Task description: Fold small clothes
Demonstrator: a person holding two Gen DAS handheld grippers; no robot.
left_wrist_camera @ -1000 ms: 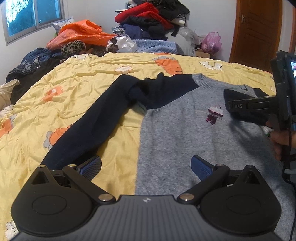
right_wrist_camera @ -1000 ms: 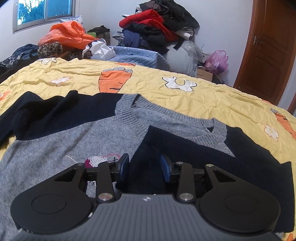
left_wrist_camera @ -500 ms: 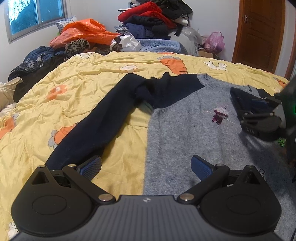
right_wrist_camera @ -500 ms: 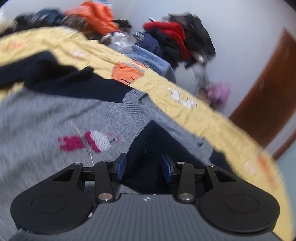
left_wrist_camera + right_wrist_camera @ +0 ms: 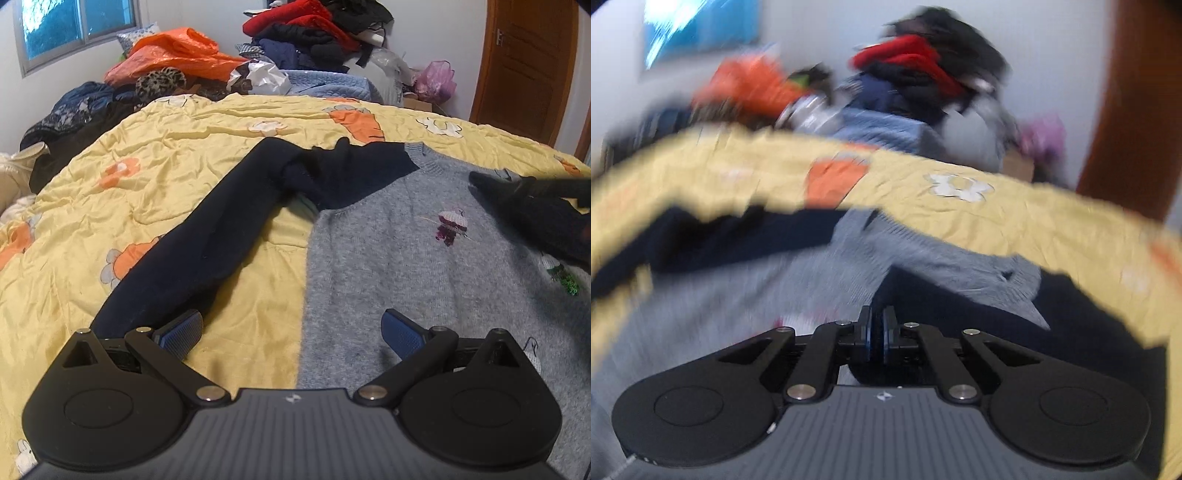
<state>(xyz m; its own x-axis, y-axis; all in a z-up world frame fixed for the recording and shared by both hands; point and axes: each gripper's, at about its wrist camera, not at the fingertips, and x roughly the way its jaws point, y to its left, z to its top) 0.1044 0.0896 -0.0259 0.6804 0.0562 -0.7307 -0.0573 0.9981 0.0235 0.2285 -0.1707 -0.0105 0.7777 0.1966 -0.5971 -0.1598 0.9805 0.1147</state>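
A grey sweater (image 5: pixel 406 266) with navy sleeves lies spread on the yellow carrot-print quilt (image 5: pixel 155 177), filling the centre and right of the left wrist view, its left sleeve (image 5: pixel 207 243) stretching down toward the lower left. The left gripper (image 5: pixel 291 332) hovers at the bottom of that frame with its blue pads wide apart and nothing between them, one pad over the sleeve end, the other over the grey body. In the blurred right wrist view the right gripper (image 5: pixel 877 332) has its pads pressed together on a fold of the navy right sleeve (image 5: pixel 960 306), low in the centre of the frame.
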